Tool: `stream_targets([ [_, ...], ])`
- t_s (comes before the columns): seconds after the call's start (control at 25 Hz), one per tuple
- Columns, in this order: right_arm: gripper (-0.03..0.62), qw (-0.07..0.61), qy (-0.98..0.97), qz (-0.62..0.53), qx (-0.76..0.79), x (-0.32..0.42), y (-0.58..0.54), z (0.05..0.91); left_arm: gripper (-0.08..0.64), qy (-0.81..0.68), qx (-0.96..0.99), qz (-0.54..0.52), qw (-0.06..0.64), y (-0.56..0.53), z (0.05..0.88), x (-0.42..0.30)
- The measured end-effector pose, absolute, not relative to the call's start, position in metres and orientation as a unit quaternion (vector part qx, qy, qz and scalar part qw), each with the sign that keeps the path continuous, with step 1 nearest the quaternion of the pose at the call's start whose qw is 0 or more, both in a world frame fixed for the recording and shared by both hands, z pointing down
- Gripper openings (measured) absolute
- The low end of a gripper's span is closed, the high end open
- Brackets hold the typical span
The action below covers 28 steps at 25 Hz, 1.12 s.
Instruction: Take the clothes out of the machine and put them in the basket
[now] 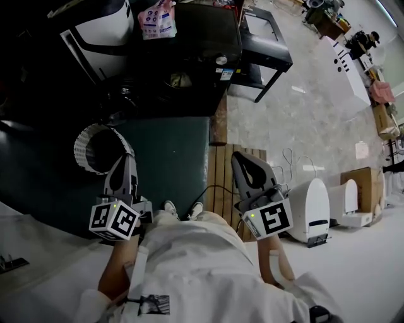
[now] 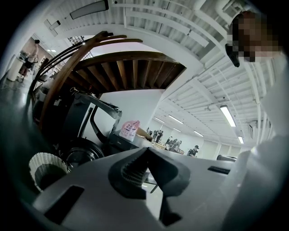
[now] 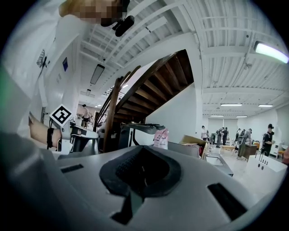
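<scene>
The dark washing machine [image 1: 189, 63] stands ahead of me, and its round door [image 2: 82, 158] looks shut in the left gripper view. A pink packet [image 1: 158, 19] lies on top of it. The white woven basket [image 1: 95, 148] sits on the floor to the left, in front of the machine, and what shows of its inside is dark. I see no clothes in any view. My left gripper [image 1: 124, 161] is held level just right of the basket, shut and holding nothing. My right gripper [image 1: 242, 159] hangs over the wooden slats, also shut and holding nothing.
A dark green mat [image 1: 170, 158] lies before the machine, with a wooden slatted strip [image 1: 221, 183] beside it. White appliances [image 1: 310, 211] and a cardboard box [image 1: 363, 183] stand on the floor at the right. A black table [image 1: 268, 47] is at the back. People stand far off [image 3: 221, 135].
</scene>
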State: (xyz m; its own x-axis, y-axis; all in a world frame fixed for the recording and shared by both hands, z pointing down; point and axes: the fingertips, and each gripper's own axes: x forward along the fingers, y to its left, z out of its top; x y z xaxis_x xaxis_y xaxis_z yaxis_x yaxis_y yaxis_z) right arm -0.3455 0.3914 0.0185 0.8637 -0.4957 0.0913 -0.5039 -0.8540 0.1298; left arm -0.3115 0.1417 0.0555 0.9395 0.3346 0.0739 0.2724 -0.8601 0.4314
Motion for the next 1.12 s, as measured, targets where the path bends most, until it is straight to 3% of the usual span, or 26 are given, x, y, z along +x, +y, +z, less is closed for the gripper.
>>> stream_targets([
  [0.4,0.014,0.069,-0.260,0.018,0.963,-0.342,0.407,0.015,0.031,0.162,0.954,0.062,0.242,0.153,0.051,-0.299],
  [0.52,0.014,0.067,-0.259,0.014,0.963,-0.337,0.414,0.013,0.156,0.156,0.957,0.061,0.236,0.156,0.050,-0.288],
  [0.64,0.014,0.065,-0.262,0.017,0.963,-0.333,0.421,0.017,0.326,0.160,0.956,0.062,0.236,0.166,0.053,-0.278],
  [0.72,0.014,0.065,-0.264,0.016,0.962,-0.331,0.427,0.018,0.395,0.168,0.955,0.065,0.237,0.175,0.055,-0.273],
  [0.92,0.014,0.054,-0.270,0.021,0.961,-0.325,0.443,0.026,0.476,0.181,0.953,0.077,0.232,0.196,0.062,-0.265],
  [1.12,0.014,0.045,-0.277,0.040,0.959,-0.301,0.448,0.043,0.492,0.180,0.954,0.084,0.226,0.204,0.071,-0.246],
])
